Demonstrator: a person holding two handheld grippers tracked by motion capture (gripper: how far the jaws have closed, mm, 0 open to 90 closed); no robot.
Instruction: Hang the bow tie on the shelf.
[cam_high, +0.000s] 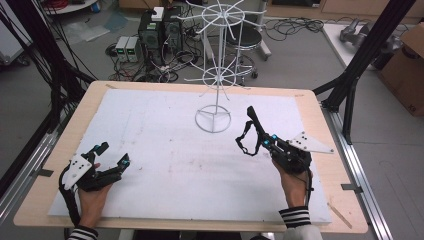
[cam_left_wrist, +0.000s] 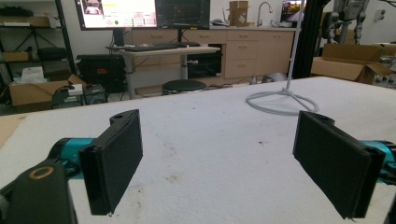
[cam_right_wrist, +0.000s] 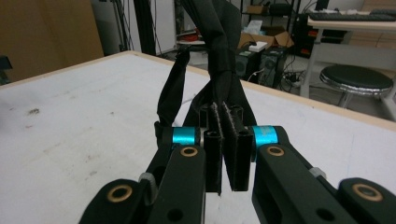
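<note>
**Even indoor light, soft detail**

From my remote seat the white table cover (cam_high: 165, 150) looks evenly bright, shadows faint. Beyond the left gripper (cam_left_wrist: 219, 154) a monitor (cam_left_wrist: 116, 11) glares. Near the right gripper (cam_right_wrist: 229, 116), the black strap (cam_right_wrist: 219, 42) blurs.

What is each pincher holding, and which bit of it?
The right gripper pinches a black strap at a folded length of its band, the rest standing up and looping down beside it. The left gripper is open and holds nothing.

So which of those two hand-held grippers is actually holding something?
The right hand-held gripper: its jaws are pinched shut on a black strap. The left hand-held gripper rests on the table with jaws wide apart, nothing between them.
</note>
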